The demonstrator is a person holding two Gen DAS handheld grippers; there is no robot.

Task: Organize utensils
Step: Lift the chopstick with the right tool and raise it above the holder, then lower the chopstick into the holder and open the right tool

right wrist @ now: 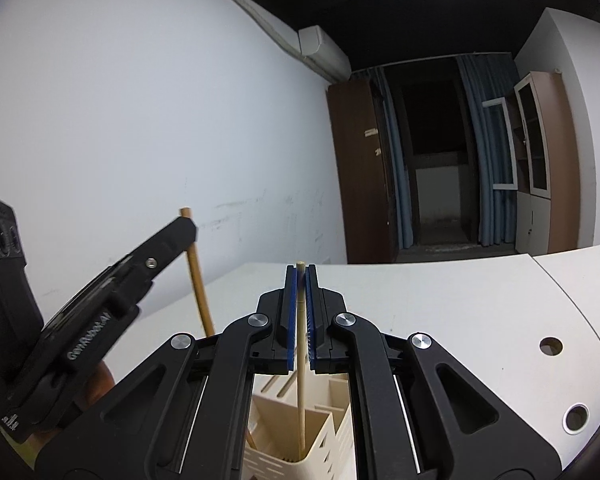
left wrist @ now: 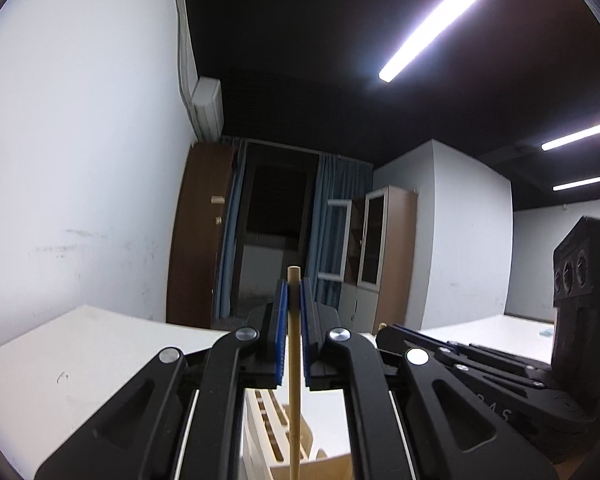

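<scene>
In the left wrist view my left gripper (left wrist: 294, 286) is shut on an upright tan wooden stick (left wrist: 295, 380), whose top pokes out above the blue pads. Its lower end hangs just over a cream slotted utensil holder (left wrist: 266, 428). My right gripper (right wrist: 300, 272) is shut on a paler, thinner stick (right wrist: 301, 392), and that stick's lower end reaches down into a front compartment of the utensil holder (right wrist: 328, 436). The left gripper (right wrist: 189, 226) shows at the left of the right wrist view, holding its tan stick (right wrist: 199, 284) upright beside the holder. The right gripper (left wrist: 386, 332) lies close on the right.
The holder stands on a white table (right wrist: 460, 300) that has two round cable holes (right wrist: 551, 346) near its right edge. Another stick leans inside a rear compartment (right wrist: 286, 386). A white wall (right wrist: 120, 140) runs along the table's left side. Cabinets and curtains stand far behind.
</scene>
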